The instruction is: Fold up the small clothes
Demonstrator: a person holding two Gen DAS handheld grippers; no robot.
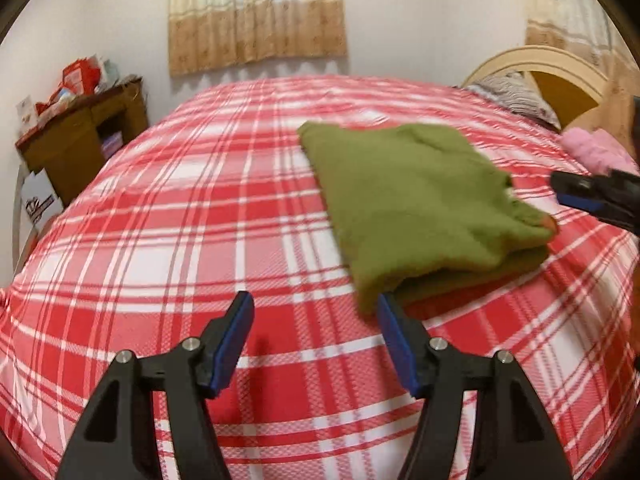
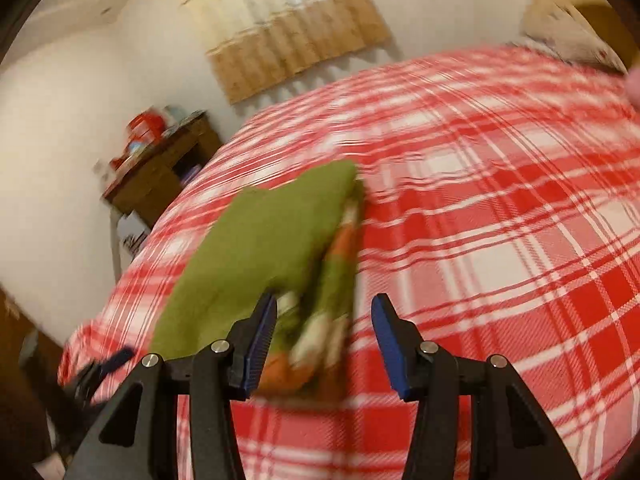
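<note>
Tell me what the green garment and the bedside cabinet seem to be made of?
The green garment looks like soft fleece or brushed knit: matte, fuzzy surface, thick rounded fold edges. The bedside cabinet looks like brown wood or wood veneer with a dull finish; blur leaves the grain unclear.

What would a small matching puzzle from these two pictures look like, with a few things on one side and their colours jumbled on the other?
Things:
1. folded garment
2. bedsheet
3. bedside cabinet
4. pads on the gripper fingers

Colours:
A. blue
B. brown wood
C. olive green
D. red and white plaid

Pairs: 1-C, 2-D, 3-B, 4-A
</note>
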